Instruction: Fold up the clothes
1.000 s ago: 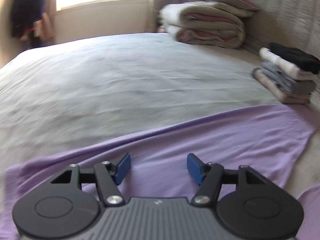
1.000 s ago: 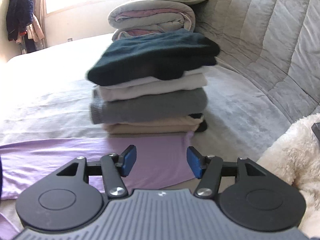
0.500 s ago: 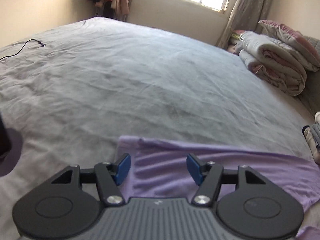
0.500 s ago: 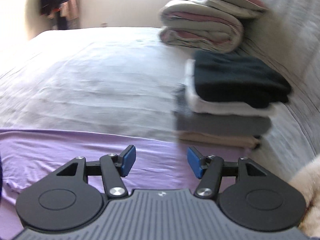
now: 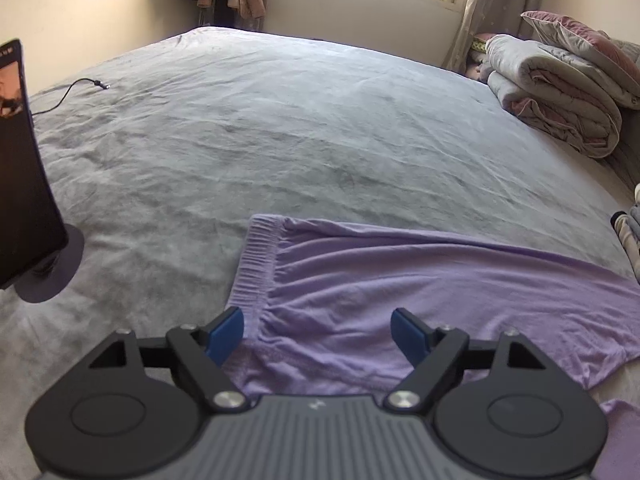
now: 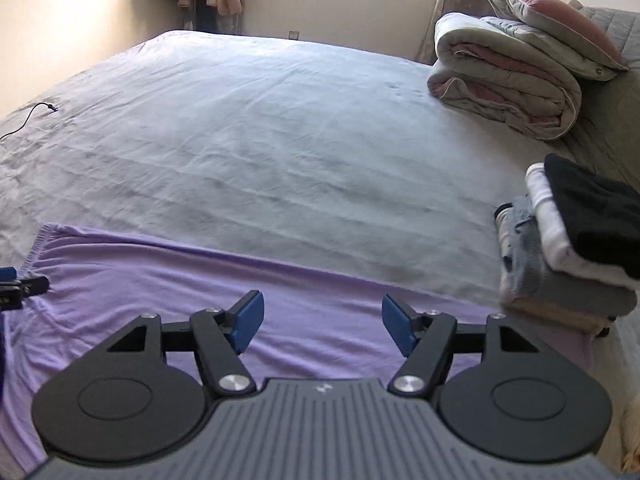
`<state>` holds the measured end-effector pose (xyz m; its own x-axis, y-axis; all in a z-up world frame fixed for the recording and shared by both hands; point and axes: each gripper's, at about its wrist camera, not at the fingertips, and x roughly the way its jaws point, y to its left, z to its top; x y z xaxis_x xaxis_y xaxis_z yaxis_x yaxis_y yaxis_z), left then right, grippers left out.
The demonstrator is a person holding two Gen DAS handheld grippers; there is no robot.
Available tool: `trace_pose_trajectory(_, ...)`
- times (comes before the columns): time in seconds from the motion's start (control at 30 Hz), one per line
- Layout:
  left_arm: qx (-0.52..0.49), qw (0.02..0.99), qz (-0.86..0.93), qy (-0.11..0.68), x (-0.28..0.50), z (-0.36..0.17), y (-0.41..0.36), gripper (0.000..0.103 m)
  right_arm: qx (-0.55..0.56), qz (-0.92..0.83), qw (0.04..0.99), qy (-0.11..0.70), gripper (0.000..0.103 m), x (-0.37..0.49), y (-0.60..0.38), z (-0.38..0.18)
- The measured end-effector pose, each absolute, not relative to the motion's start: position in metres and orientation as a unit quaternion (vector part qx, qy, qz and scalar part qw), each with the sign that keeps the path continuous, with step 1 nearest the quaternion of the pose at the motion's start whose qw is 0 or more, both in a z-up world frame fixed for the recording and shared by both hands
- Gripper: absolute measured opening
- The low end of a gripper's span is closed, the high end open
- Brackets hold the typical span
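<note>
Opening wider than before, both grippers' fingers empty over lilac garment, folded stack now far right.

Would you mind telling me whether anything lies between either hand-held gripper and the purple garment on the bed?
Nothing visible does. The purple garment lies flat right under the opening left hand-held gripper and right hand-held gripper; the folded stack sits off to the side.

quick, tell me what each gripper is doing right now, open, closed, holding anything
Left gripper: jaws opening, nothing gripped, over the waistband end of the purple garment.
Right gripper: jaws opening, nothing gripped, over the same garment.
</note>
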<state>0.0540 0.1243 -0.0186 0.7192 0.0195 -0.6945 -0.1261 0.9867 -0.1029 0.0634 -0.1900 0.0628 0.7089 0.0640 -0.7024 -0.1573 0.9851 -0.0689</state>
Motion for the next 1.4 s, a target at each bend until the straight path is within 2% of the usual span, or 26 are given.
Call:
trace_pose_trajectory(0.3, -0.043, 0.929, 0.030, 0.366, 0.028, -0.019, 0.117, 0.087, -0.075, 0.074, 0.904, 0.414, 0.075, 0.038, -0.159, 0.043)
trace_pose_trajectory(0.53, -0.031, 0.951, 0.033, 0.307, 0.017, -0.003, 0.135, 0.086, -0.080, 0.079, 0.892, 0.438, 0.076, 0.040, -0.133, 0.017)
trace_pose_trajectory(0.8, -0.057, 0.939, 0.014, 0.337, 0.024, -0.013, 0.145, 0.084, -0.124, 0.097, 0.878, 0.452, 0.078, 0.069, -0.089, 0.003)
trace_pose_trajectory(0.9, -0.075, 0.936, 0.002, 0.344, 0.026, -0.014, 0.147, 0.079, -0.132, 0.103, 0.875, 0.453, 0.080, 0.081, -0.073, -0.001)
trace_pose_trajectory(1.1, -0.092, 0.932, -0.011, 0.350, 0.039, -0.018, 0.154, 0.054, -0.148, 0.113, 0.871, 0.455, 0.080, 0.106, -0.045, -0.007)
trace_pose_trajectory(1.17, -0.104, 0.928, -0.021, 0.358, 0.044, -0.022, 0.158, 0.042, -0.154, 0.117, 0.871, 0.452, 0.080, 0.113, -0.037, -0.008)
trace_pose_trajectory(1.3, -0.137, 0.920, -0.049, 0.363, 0.048, -0.027, 0.169, 0.038, -0.166, 0.149, 0.874, 0.431, 0.080, 0.129, -0.026, -0.007)
trace_pose_trajectory(1.4, -0.168, 0.911, -0.072, 0.370, 0.051, -0.032, 0.176, 0.032, -0.179, 0.169, 0.875, 0.417, 0.080, 0.142, -0.020, -0.007)
